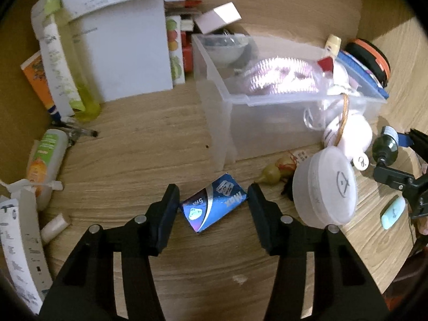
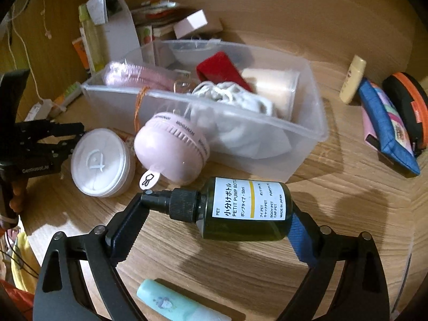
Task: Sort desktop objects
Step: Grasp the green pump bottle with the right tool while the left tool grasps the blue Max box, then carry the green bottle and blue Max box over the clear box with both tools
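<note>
My left gripper (image 1: 214,203) straddles the blue packet (image 1: 213,206), jaws narrow, barely touching; I squeeze evenly, then lift toward the bin (image 1: 214,80) at one o'clock. My right gripper (image 2: 216,214) clamps the pump bottle (image 2: 240,208).

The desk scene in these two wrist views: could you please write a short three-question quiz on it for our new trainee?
1. True or false: the right gripper holds a dark green pump bottle lengthwise between its fingers.
2. Which item lies between the left gripper fingers? A) blue foil packet B) round white jar C) mint-green tube
3. Fill in: the pink ribbed brush lies inside the clear plastic ____.

Key
1. True; it is clamped end to end.
2. A, the blue foil packet on the wooden desk; the pads look at its corners, contact unclear.
3. bin
</note>
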`<state>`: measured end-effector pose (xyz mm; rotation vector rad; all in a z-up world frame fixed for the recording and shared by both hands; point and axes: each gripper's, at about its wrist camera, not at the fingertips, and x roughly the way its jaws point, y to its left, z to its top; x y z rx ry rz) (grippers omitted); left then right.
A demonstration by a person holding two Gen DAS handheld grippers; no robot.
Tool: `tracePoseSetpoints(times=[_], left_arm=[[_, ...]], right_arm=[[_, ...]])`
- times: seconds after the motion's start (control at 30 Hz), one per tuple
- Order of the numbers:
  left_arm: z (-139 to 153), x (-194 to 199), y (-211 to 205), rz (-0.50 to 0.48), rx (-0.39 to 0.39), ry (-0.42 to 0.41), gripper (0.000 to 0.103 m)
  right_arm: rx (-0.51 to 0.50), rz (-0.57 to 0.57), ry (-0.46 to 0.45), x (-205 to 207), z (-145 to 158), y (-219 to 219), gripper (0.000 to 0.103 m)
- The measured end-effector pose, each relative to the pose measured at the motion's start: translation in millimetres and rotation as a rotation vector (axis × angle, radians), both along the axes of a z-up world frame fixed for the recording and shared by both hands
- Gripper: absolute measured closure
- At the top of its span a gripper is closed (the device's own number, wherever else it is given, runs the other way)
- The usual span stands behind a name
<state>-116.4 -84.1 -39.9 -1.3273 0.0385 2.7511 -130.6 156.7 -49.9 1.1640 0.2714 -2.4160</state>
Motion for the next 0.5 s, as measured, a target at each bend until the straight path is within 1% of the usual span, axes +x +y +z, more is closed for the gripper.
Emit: tracePoseSetpoints(times=[0.17,0.3,0.5], left_arm=[[22,8,-3,0.021,0.016,0.067,0.05],[41,16,-6,0.023,0.01,0.125,0.05],[66,18,-3,0.017,0.024,0.2,0.05]], right_arm=[[-0.012,-0.014,0.049,10,13,10,0.009],[-0.024,-0.021,0.093,16,27,18,0.009],[-0.047,-0.048,0.143,15,46,28,0.009]])
